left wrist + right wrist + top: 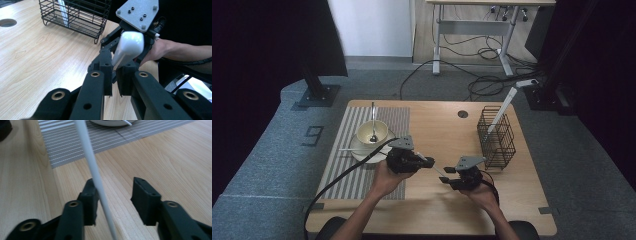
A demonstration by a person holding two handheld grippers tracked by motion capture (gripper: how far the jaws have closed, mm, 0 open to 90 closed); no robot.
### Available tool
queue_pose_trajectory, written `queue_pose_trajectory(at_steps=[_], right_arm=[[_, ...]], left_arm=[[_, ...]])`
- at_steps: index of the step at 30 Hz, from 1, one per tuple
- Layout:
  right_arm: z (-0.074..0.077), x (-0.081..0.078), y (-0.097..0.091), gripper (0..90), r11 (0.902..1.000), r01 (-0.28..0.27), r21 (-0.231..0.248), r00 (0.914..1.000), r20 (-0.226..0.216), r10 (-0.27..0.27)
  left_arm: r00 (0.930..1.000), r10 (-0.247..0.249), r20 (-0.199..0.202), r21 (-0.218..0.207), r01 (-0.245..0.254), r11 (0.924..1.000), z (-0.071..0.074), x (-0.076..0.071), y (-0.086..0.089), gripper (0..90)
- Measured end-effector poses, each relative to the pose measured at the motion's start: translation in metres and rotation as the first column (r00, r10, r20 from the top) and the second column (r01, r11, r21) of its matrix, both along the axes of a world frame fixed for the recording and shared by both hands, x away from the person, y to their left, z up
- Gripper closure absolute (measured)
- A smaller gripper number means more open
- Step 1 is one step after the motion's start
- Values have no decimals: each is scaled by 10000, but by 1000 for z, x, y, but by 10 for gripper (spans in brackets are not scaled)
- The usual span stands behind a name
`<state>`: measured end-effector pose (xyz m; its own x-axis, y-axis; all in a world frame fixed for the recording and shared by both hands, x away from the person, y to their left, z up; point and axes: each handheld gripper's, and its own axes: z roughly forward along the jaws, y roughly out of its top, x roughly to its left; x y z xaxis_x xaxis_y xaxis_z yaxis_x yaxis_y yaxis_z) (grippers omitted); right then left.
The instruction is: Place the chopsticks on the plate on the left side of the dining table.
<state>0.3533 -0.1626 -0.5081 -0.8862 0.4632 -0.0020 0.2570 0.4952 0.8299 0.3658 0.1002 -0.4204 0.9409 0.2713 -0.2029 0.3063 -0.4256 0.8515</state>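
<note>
High view: both hands meet over the table [432, 200] front, grippers facing each other. The left gripper [424, 160] pinches a white utensil [127, 48] by its handle, jaws pressed tight. The right gripper [115, 195] stands spread, the utensil's thin shaft against one pad, the other pad clear. The utensil's far end is cut off.

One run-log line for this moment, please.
left gripper: shut on white utensil | right gripper: open around its handle | wire basket: upright
</note>
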Motion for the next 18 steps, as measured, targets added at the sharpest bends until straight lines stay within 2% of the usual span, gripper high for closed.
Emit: queue_pose_trajectory(at_steps=[7,11,12,15,18], right_arm=[[1,-6,4,790,9989,-415,-238,9983,394,425],[1,-8,3,822,9982,-546,-226,9969,548,558],[1,-9,3,830,9978,-639,-192,9965,520,648],[3,-11,3,853,9958,-902,-136,9946,500,908],[2,-11,4,853,9955,-905,-280,9949,422,916]], left_arm=[[10000,-10,67,88,10,10000,-1,0,2,835],[10000,-9,17,-119,9,9999,-2,2,4,832],[9997,157,166,-164,-154,9997,-3,3,5,820],[9953,686,687,-28,-686,9976,-6,5,7,724],[9873,1269,951,-355,-1240,9916,-7,7,12,528]])
